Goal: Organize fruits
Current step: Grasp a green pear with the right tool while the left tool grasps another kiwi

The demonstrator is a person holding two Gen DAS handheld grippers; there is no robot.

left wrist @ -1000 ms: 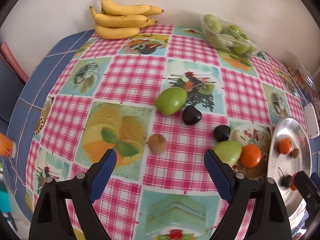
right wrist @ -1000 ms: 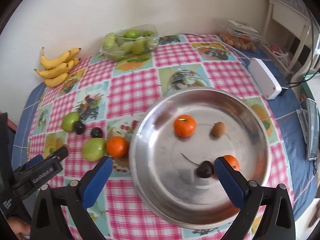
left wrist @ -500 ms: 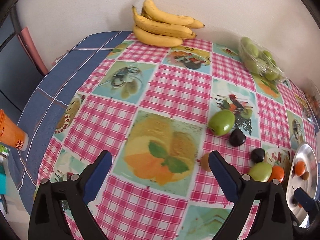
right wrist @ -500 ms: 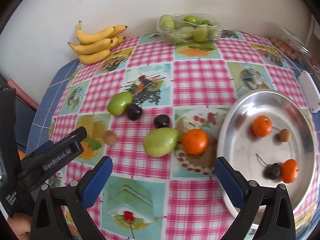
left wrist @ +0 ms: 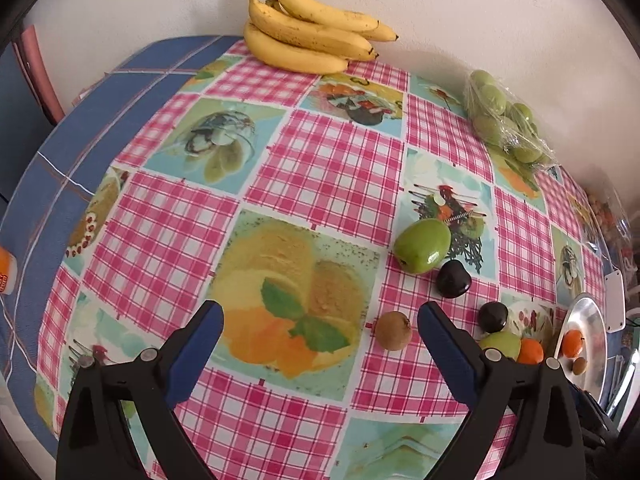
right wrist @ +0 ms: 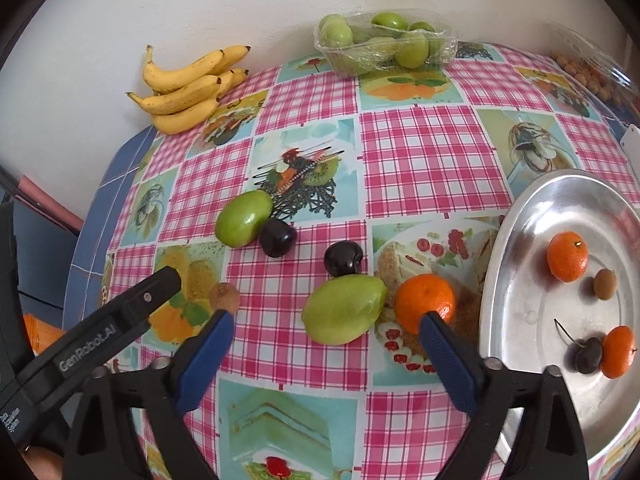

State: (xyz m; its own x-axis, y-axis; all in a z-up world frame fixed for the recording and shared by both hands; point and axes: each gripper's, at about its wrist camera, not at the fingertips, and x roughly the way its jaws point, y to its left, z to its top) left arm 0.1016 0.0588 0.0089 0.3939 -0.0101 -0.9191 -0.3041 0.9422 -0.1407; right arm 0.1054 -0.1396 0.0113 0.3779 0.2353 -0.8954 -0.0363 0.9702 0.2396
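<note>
Kiwi [left wrist: 393,330] between spread left gripper [left wrist: 320,322] tips, right gripper [right wrist: 326,330] spread around green fruit [right wrist: 344,309]

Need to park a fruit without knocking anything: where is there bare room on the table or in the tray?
Free: the cloth between the bananas and the green fruit, and the metal tray's near-left floor. Crowded: the strip from the kiwi to the tangerine by the tray rim.

Light: bright, even daylight
Shadows: soft, short
Glare: sheen on metal plate [right wrist: 520,216]
Edges: strong fisheye curvature, black corners
Focus: mostly sharp
</note>
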